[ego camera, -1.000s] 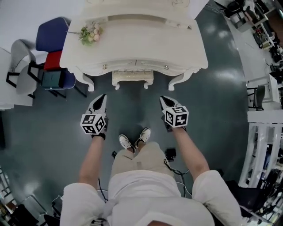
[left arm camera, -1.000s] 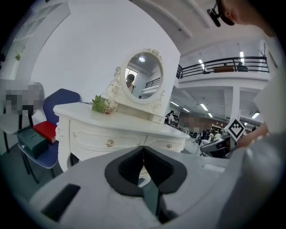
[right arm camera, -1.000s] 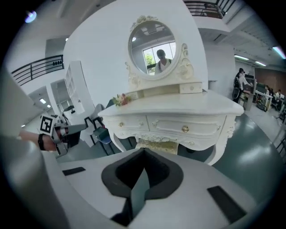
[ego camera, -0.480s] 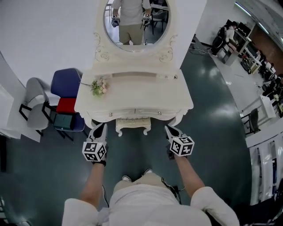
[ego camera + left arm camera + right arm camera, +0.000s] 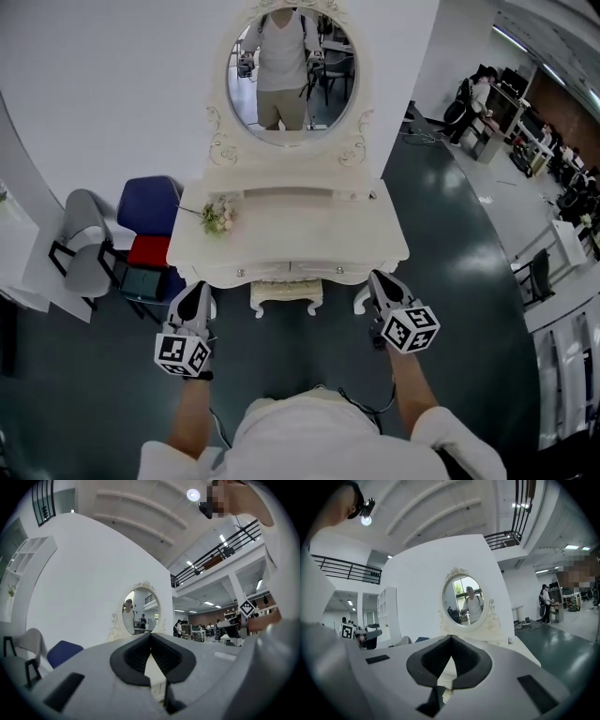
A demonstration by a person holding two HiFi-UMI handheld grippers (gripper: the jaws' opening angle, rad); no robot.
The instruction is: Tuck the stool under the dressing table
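The cream dressing table [image 5: 309, 234] stands against the white wall with an oval mirror [image 5: 291, 75] above it. The cream stool [image 5: 286, 293] sits tucked between the table's legs, only its front edge and legs showing. My left gripper [image 5: 197, 298] hovers in front of the table's left leg, shut and empty. My right gripper [image 5: 382, 287] hovers in front of the right leg, also shut and empty. In the left gripper view the shut jaws [image 5: 151, 634] point level at the mirror [image 5: 140, 616]. The right gripper view shows shut jaws [image 5: 450, 638] below the mirror [image 5: 466, 602].
A small flower bunch [image 5: 219, 217] lies on the tabletop's left side. A blue chair [image 5: 150, 206] with a red item and a grey chair [image 5: 82, 246] stand left of the table. White shelving [image 5: 567, 375] is at the right. People and desks are far back right.
Both grippers have risen from near the floor to about tabletop height and tilted up toward level. The view has lifted, so the mirror now shows. The stool has stayed under the table.
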